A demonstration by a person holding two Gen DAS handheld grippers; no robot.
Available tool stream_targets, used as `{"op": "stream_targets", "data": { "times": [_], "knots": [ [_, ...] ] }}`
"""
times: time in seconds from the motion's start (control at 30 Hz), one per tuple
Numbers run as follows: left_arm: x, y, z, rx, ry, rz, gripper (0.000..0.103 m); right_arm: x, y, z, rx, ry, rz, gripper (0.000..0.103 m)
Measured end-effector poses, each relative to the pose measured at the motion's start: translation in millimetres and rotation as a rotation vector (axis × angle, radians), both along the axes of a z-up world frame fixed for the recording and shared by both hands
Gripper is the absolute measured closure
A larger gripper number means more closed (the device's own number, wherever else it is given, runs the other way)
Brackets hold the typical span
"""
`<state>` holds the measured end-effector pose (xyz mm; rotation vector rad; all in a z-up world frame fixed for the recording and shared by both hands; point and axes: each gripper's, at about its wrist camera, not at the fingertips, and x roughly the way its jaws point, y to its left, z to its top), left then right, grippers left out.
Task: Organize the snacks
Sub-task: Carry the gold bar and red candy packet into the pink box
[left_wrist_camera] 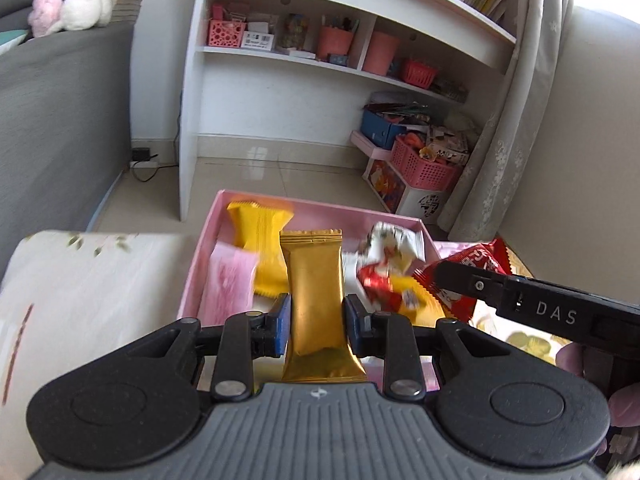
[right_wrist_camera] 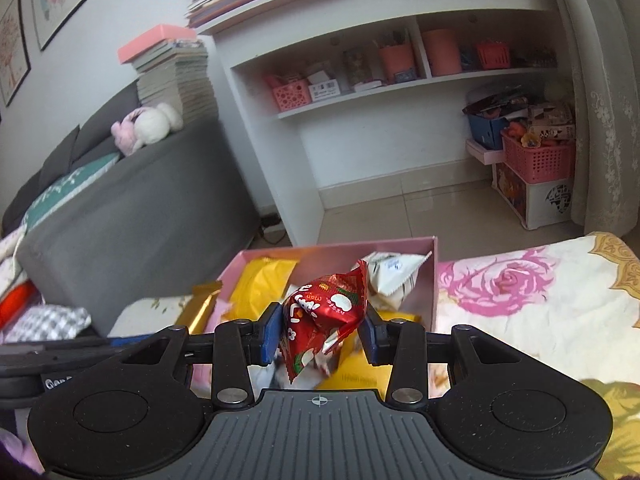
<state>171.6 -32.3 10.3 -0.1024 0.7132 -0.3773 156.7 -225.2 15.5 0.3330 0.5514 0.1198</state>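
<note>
My left gripper [left_wrist_camera: 316,322] is shut on a gold snack packet [left_wrist_camera: 316,300] and holds it upright over the near edge of a pink box [left_wrist_camera: 320,206]. In the box lie a yellow packet [left_wrist_camera: 260,232], a pink packet [left_wrist_camera: 228,284], a white packet [left_wrist_camera: 394,244] and a red packet [left_wrist_camera: 378,286]. My right gripper [right_wrist_camera: 320,328] is shut on a crumpled red snack packet [right_wrist_camera: 324,308] above the same pink box [right_wrist_camera: 434,280]. The right gripper's arm and its red packet [left_wrist_camera: 468,276] show at the right of the left wrist view. The gold packet [right_wrist_camera: 200,308] shows at the left of the right wrist view.
The box rests on a floral bedspread [right_wrist_camera: 520,300]. A white pillow [left_wrist_camera: 88,292] lies left of it. A grey sofa [right_wrist_camera: 140,216] stands at left, a white shelf unit [left_wrist_camera: 312,60] ahead, pink baskets [left_wrist_camera: 424,164] and a curtain [left_wrist_camera: 516,120] at right.
</note>
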Motion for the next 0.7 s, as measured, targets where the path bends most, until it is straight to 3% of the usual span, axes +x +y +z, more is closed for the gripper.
{"op": "stream_targets", "data": {
  "times": [0.33,0.7],
  "knots": [
    [42,-16,-20,0.001,0.006,-0.020,0.077,65,-5,-13,-0.005,0.030,-0.019,0.063],
    [73,-19,-27,0.021,0.021,-0.039,0.077,108,-11,-25,0.017,0.034,-0.040,0.063]
  ]
}}
